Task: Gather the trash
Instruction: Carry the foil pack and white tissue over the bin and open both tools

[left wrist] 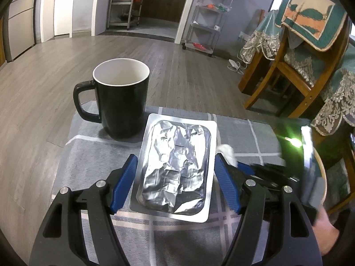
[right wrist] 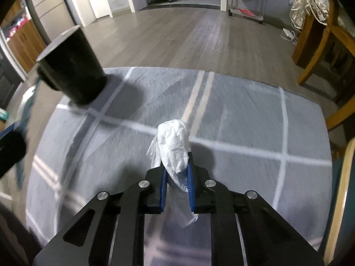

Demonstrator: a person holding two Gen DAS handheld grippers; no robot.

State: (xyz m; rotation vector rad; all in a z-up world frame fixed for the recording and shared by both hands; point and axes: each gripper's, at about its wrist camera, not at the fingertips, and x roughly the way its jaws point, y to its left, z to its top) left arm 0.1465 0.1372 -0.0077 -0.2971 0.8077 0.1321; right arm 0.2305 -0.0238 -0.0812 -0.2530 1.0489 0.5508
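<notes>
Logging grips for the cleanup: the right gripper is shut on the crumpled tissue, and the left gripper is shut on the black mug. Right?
Not quite. The left gripper is around the foil blister pack, not the black mug, as the left wrist view shows. The right gripper is indeed shut on the crumpled tissue.

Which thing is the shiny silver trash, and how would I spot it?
Look at the grey checked cloth on the table, then find the black mug. Right beside the mug lies the silver foil pack, between the left gripper's blue fingers. It is flat, crinkly and mirror-shiny, unlike the soft white tissue.
</notes>
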